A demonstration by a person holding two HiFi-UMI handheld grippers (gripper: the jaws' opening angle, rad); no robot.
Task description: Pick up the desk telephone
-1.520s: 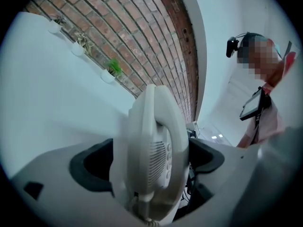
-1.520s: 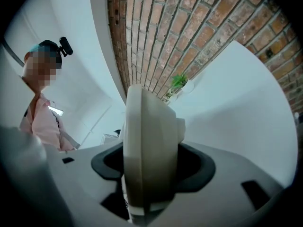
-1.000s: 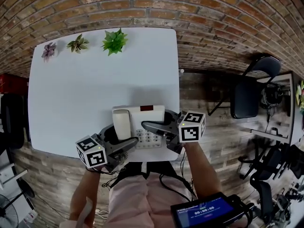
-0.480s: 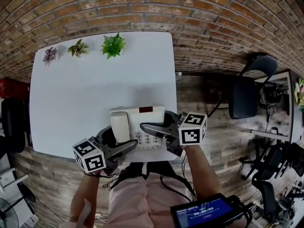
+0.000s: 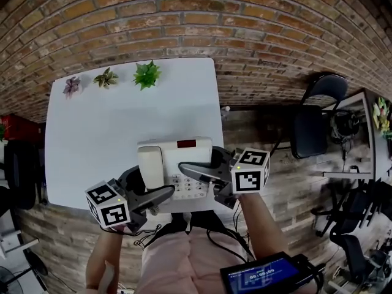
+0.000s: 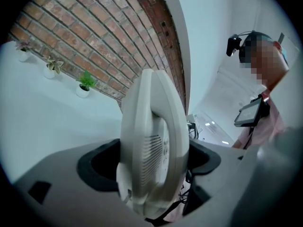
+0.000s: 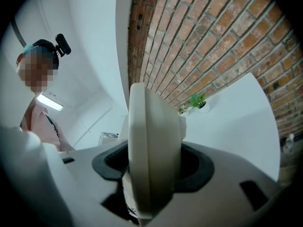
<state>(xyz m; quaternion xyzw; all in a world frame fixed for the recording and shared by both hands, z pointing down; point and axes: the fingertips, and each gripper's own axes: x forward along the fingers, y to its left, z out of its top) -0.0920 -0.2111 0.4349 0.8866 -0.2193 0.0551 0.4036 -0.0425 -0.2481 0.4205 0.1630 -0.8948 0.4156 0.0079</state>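
The left gripper [image 5: 147, 185] has its fingers [image 6: 57, 178] spread wide and clamped on the handset [image 5: 150, 167] side of the cream desk telephone [image 5: 191, 156]. The right gripper [image 5: 199, 162] grips the opposite side, by the keypad [image 5: 190, 187], in the same way (each gripper view shows the phone edge-on, wedged between the pads). The telephone hangs between the two grippers over the near edge of the white tabletop [image 5: 104, 139], its red display [image 5: 187, 144] facing up. Three small potted plants [image 5: 147, 74] line the far edge beside a brick wall [image 5: 184, 17].
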